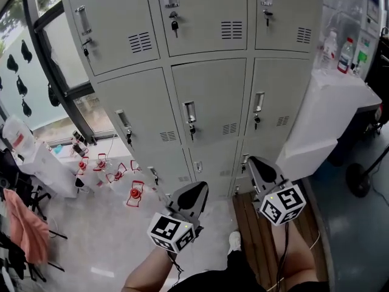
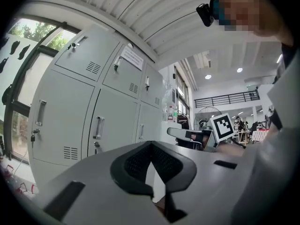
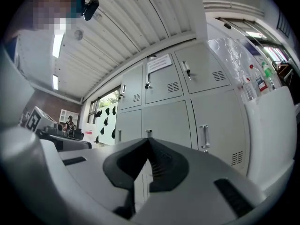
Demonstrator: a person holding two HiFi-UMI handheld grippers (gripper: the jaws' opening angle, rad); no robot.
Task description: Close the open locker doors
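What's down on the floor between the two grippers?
A white shoe, seen in the head view, lies between the left gripper and the right gripper.

Left gripper (image 1: 200, 188) and right gripper (image 1: 251, 161) are showing grey shells and black-padded fingers (image 2: 134, 166). Each is carrying a white cube (image 1: 172, 231) bearing black square markers.

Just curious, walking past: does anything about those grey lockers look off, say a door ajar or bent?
Nothing stands out. Every locker door in view sits flush and shut; keys hang from several.
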